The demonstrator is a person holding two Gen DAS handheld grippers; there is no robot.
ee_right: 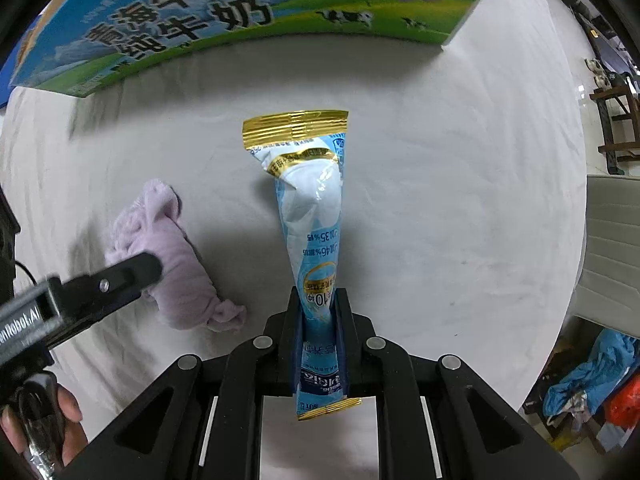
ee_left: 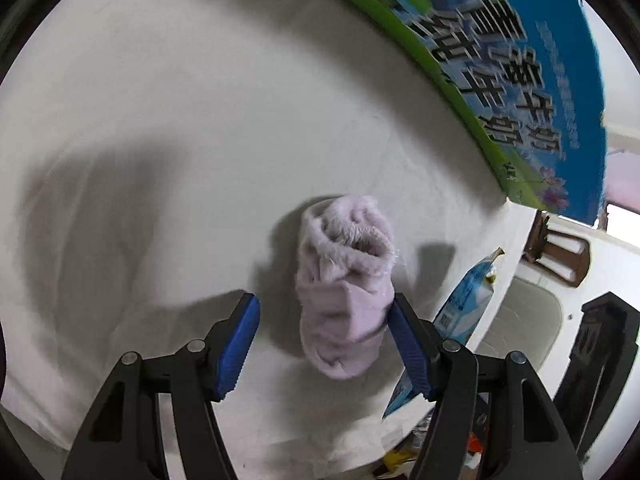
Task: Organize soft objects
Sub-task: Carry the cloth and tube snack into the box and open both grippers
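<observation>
A rolled pale purple fluffy sock (ee_left: 346,276) lies on the white cloth-covered table (ee_left: 180,120). My left gripper (ee_left: 322,314) is open around it; the right blue pad (ee_left: 404,340) touches the sock and the left pad stands apart. The sock also shows in the right wrist view (ee_right: 168,256), with a left gripper finger (ee_right: 120,276) over it. My right gripper (ee_right: 319,308) is shut on a light blue and white soft packet (ee_right: 312,208) with gold ends, held above the table. The packet shows at the right of the left wrist view (ee_left: 466,300).
A large blue and green milk carton box (ee_right: 224,12) stands at the table's far side, and also shows in the left wrist view (ee_left: 520,72). Beyond the table edge are a chair (ee_left: 532,320), wooden stools (ee_right: 616,124) and a pile of blue fabric (ee_right: 596,380).
</observation>
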